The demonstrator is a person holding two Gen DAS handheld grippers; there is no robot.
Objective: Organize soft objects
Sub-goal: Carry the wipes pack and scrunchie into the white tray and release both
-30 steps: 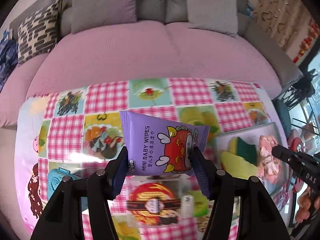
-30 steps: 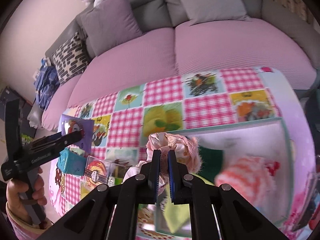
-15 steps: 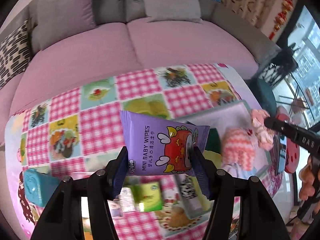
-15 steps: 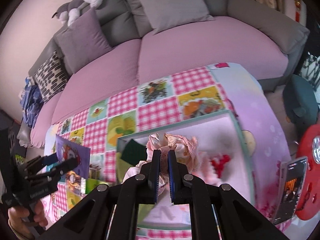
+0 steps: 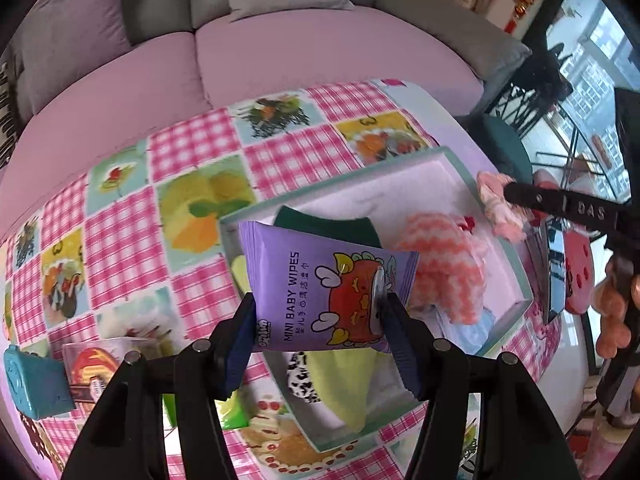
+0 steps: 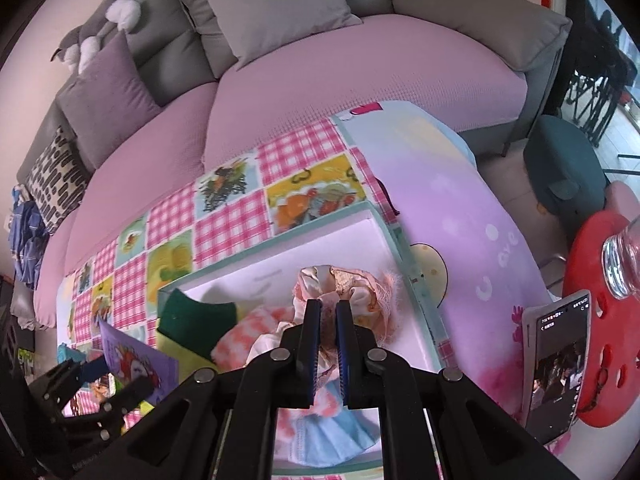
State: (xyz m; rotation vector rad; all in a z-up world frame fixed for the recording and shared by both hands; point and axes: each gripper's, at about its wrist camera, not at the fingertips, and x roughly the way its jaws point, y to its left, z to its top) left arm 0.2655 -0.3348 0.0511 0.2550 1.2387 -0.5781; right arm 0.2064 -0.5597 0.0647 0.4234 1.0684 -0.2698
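Left tongs [image 5: 320, 320]: we find these held partly apart, the blue pads pressed on the two side edges of a purple wipes pack [image 5: 324, 284], which hangs above the near end of the tray.
Right tongs [image 6: 328, 344]: we find these closed almost fully, pinching a pink frilly fabric piece [image 6: 344, 284] over the right part of the tray; in the left view the cloth shows at the tongs' tip by the tray's far right rim.
Writing, wipes pack: we read "MINI BABY WIPES" with a line of Chinese characters beside it, a small logo at the lower corner too small to read, and a red winged cartoon creature.
Writing, right tongs: we read "DAS" on its side in the left view.
Tray [image 5: 460, 160]: shallow, white inside with a pale teal rim, standing on the bench.
Tray contents: we list a dark green cloth [image 5: 320, 222], a pink-and-white knitted piece [image 5: 444, 264], a yellow-green cloth [image 5: 344, 388], a black-and-white patterned item [image 5: 300, 380] and a pale blue pleated fabric [image 6: 332, 432].
Bench [image 5: 192, 152]: covered in a pink gingham cloth with food pictures.
Bench, left of tray: we note a teal box [image 5: 32, 380], a clear packet with a red label [image 5: 100, 368] and a green packet [image 5: 234, 412].
Right edge: a phone [image 6: 556, 364] with a lit screen, text too small to read, beside a red stool [image 6: 600, 312].
Far: a pink sofa [image 6: 360, 88] with grey cushions.
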